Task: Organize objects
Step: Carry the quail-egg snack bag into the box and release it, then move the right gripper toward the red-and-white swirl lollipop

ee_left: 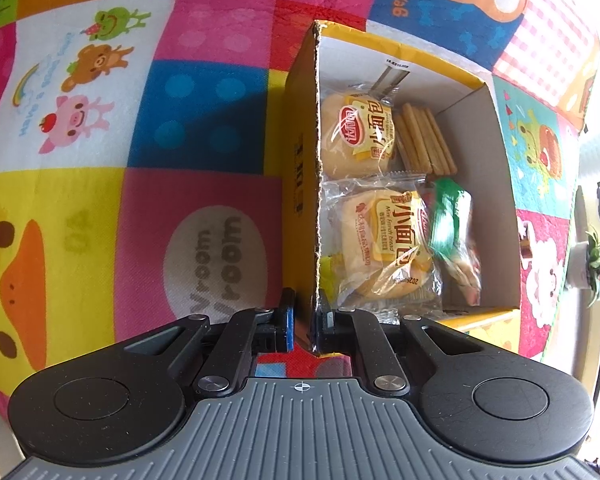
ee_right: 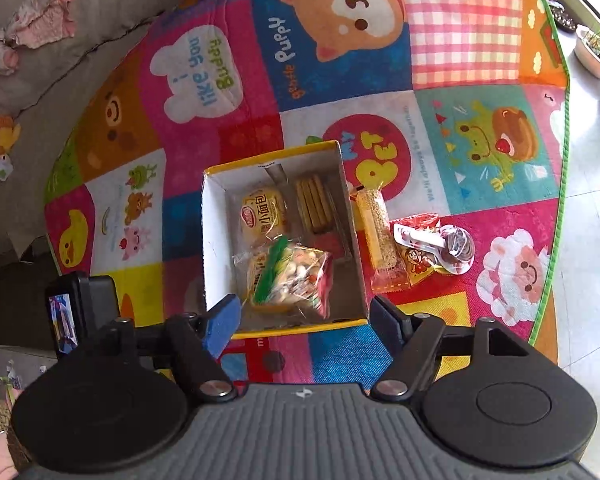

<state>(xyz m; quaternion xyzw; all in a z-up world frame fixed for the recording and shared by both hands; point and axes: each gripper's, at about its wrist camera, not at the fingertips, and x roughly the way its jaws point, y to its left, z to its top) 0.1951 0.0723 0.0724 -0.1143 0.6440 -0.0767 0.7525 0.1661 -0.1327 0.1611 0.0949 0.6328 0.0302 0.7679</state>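
A yellow cardboard box (ee_left: 300, 184) (ee_right: 214, 240) stands open on the play mat. It holds two wrapped buns (ee_left: 358, 136) (ee_right: 264, 214), a pack of biscuit sticks (ee_left: 424, 140) (ee_right: 314, 204) and a green-topped snack bag (ee_left: 450, 220) (ee_right: 296, 276). My left gripper (ee_left: 303, 322) is shut on the box's left wall near its front corner. My right gripper (ee_right: 304, 316) is open and empty, above the box's near edge. A sesame bar (ee_right: 376, 228) and several small snack packets (ee_right: 432, 248) lie on the mat right of the box.
The colourful cartoon play mat (ee_right: 460, 40) covers the floor. A grey sofa (ee_right: 80, 40) with pink cloth lies at the left. Tiled floor and plant pots (ee_right: 596, 52) are at the right. A potted plant (ee_left: 596, 260) stands at the mat's right edge.
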